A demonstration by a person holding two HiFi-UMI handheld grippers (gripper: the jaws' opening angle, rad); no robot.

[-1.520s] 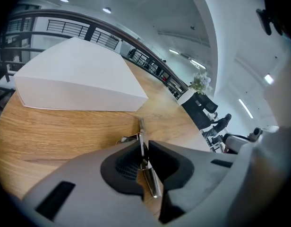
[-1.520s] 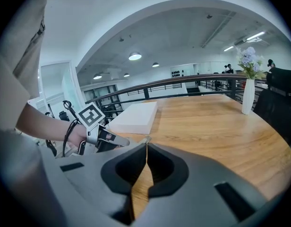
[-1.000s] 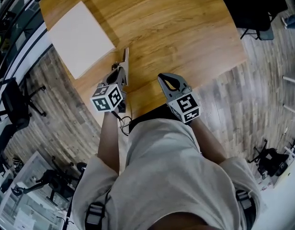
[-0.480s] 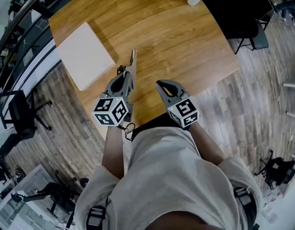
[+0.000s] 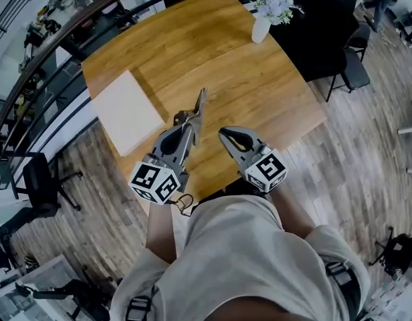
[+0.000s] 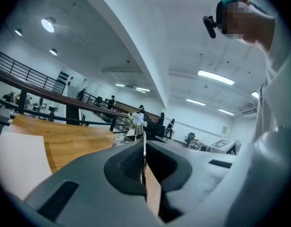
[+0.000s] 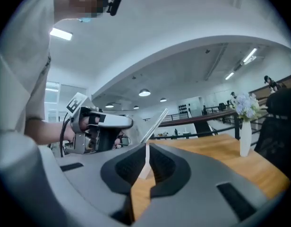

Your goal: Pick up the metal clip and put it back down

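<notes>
The metal clip [image 5: 198,110] is a long thin strip, held off the wooden table [image 5: 259,85] and leaning to the right. My left gripper [image 5: 186,130] is shut on its lower end. In the left gripper view the clip [image 6: 144,137] shows edge-on between the dark pads of that gripper [image 6: 144,152]. My right gripper [image 5: 227,137] hovers just to the right over the table's near edge, shut and empty. The right gripper view shows its own closed jaws [image 7: 147,151], with the clip [image 7: 155,125] slanting up from the left gripper [image 7: 100,126].
A white flat board [image 5: 127,111] lies on the table's left part. A white vase with flowers [image 5: 262,24] stands at the far edge. Black chairs [image 5: 348,65] stand on the plank floor at the right, and another chair [image 5: 37,179] at the left. A railing runs behind the table.
The left gripper has tilted the clip from upright to leaning right. The head view has swung, so the table's far edge and the vase now show. The right gripper stays shut.
</notes>
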